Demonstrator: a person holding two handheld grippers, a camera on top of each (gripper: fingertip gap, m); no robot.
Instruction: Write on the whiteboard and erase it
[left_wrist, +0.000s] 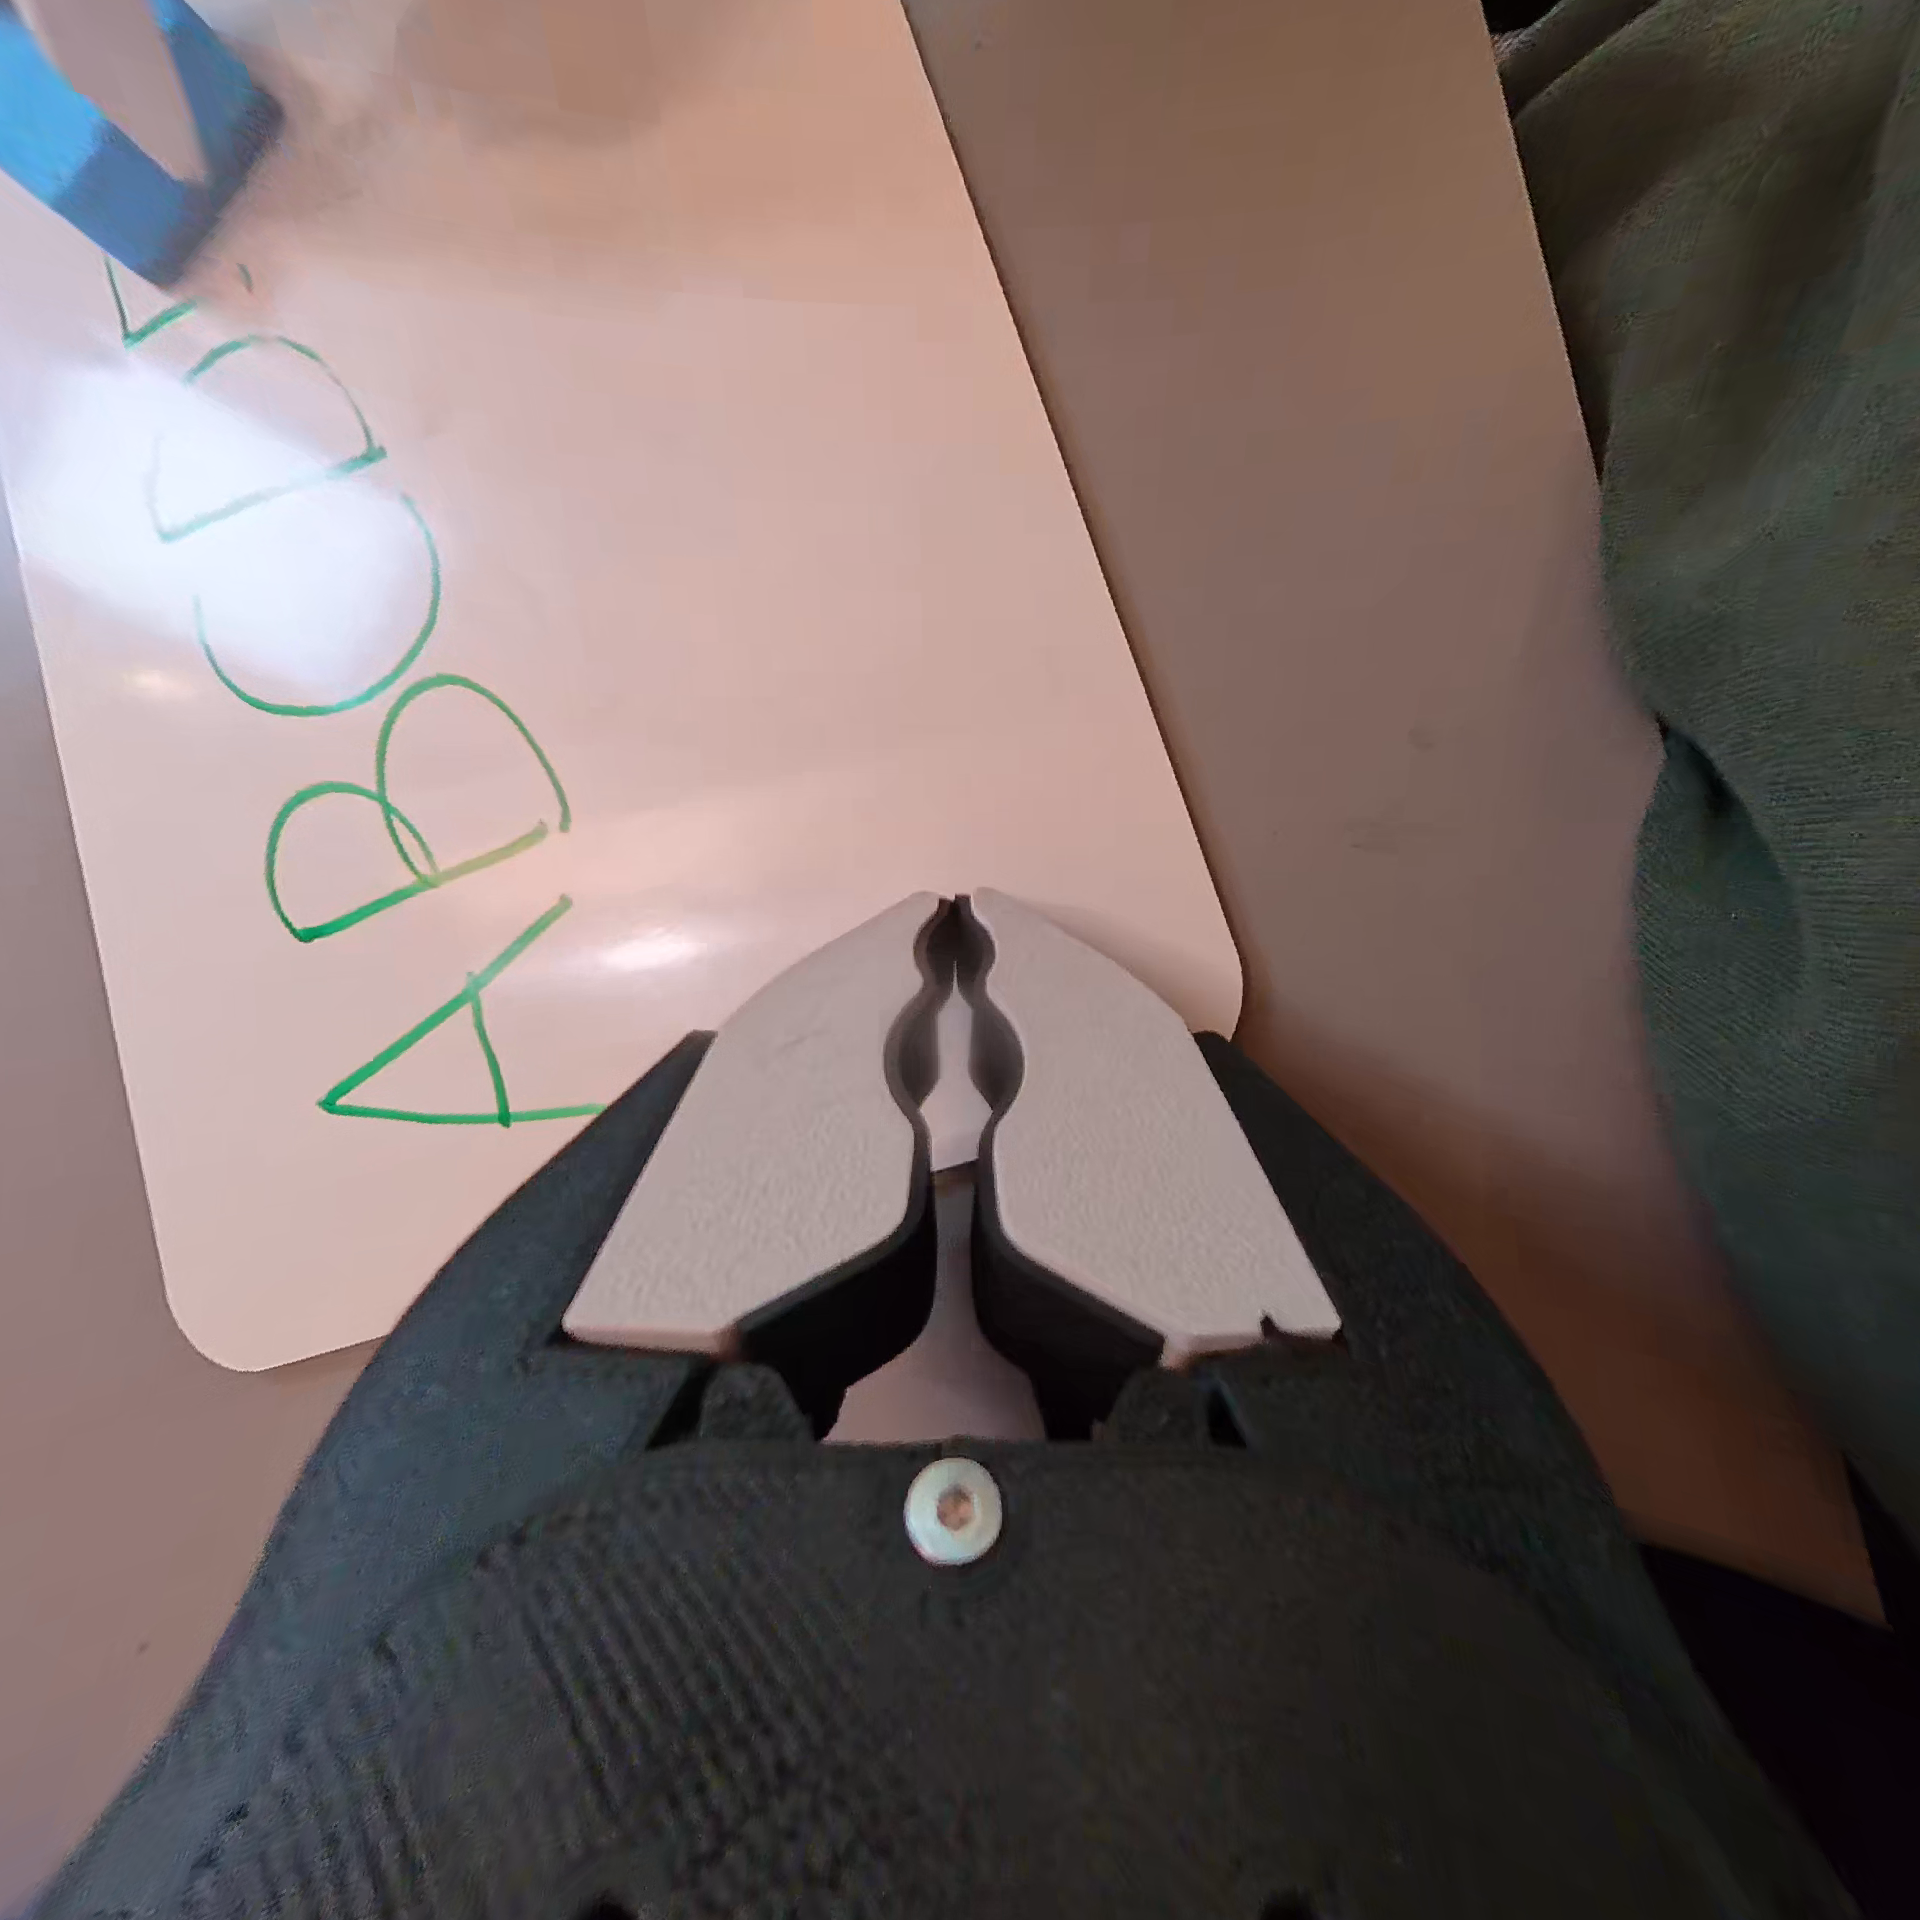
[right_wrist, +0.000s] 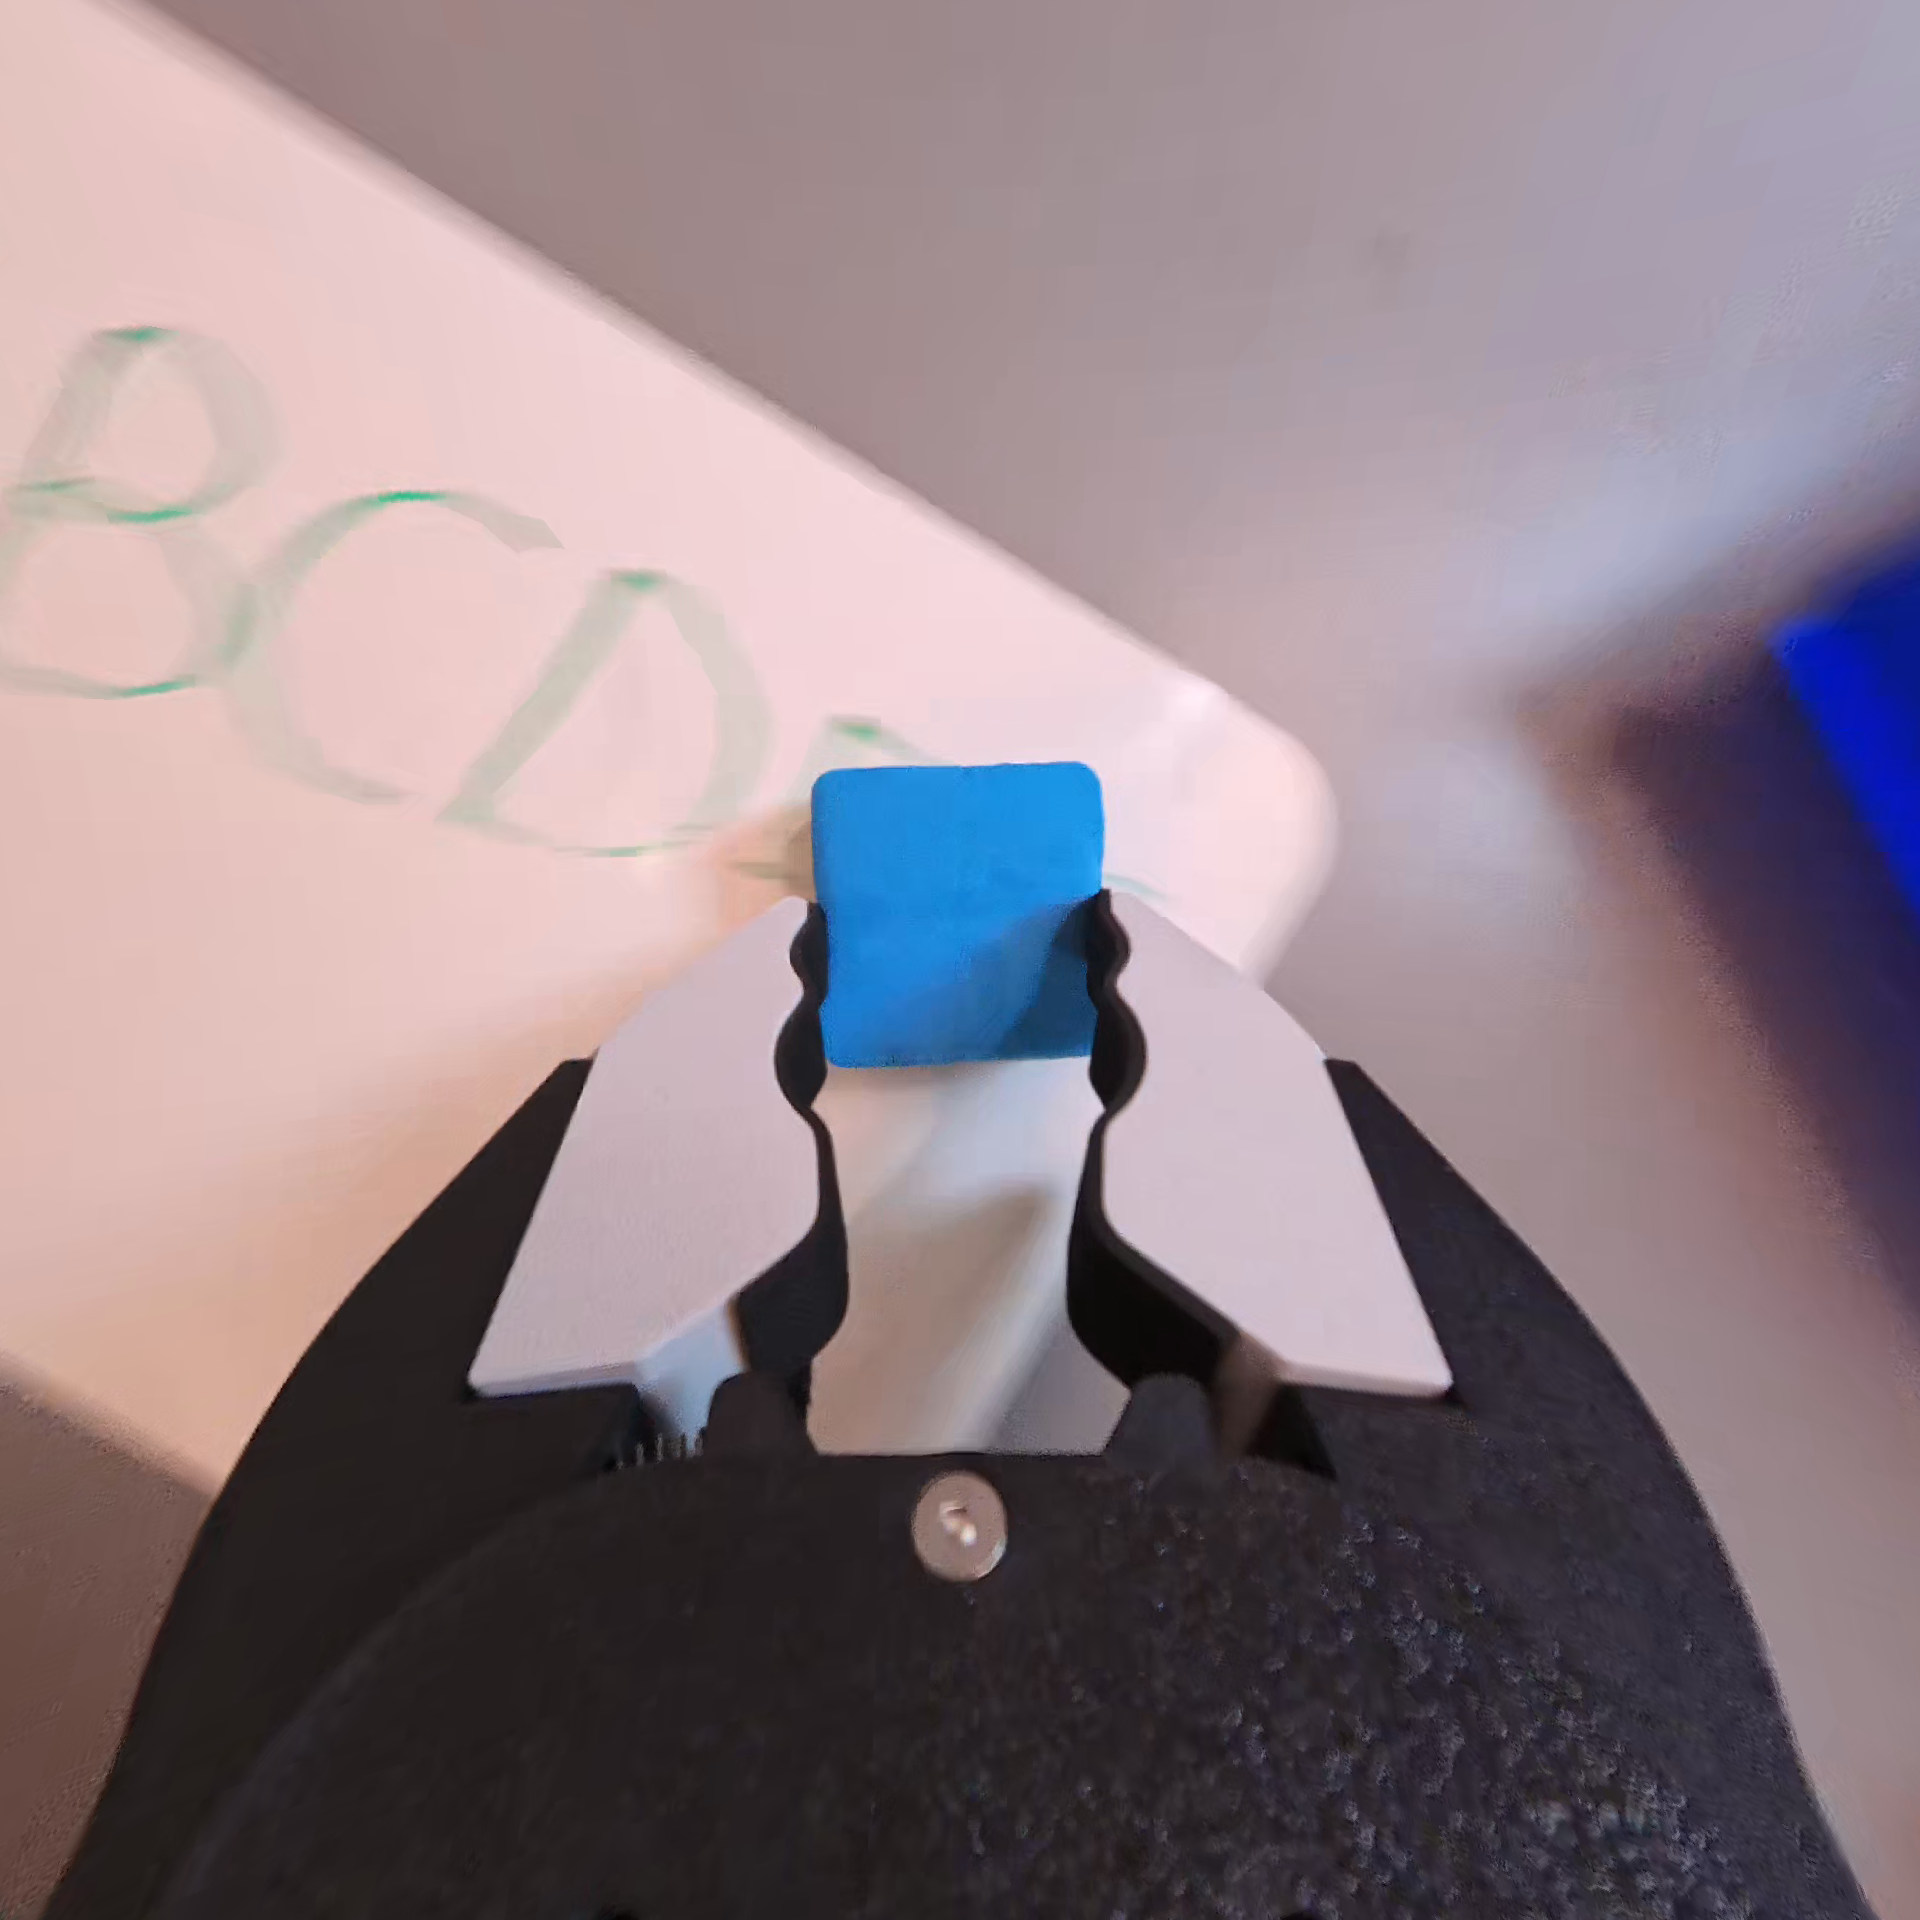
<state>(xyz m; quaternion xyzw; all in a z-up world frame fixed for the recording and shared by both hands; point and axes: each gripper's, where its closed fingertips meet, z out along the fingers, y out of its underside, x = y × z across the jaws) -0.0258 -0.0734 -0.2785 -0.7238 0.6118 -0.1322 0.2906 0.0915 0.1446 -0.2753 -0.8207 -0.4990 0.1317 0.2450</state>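
Two hand-held grippers: right (right_wrist: 951, 914) clamped on blue eraser (right_wrist: 954, 914), green writing (right_wrist: 343, 644) trailing toward ten o'clock; left (left_wrist: 961, 909) closed, empty, over whiteboard (left_wrist: 727, 520) corner.

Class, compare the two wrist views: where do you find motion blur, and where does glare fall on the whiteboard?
Right wrist view: the green writing and the background are smeared by motion blur, while the blue eraser clamped in the right gripper stays sharp. Left wrist view: mostly crisp, with glare patches on the whiteboard near the writing; only the far eraser is blurred.
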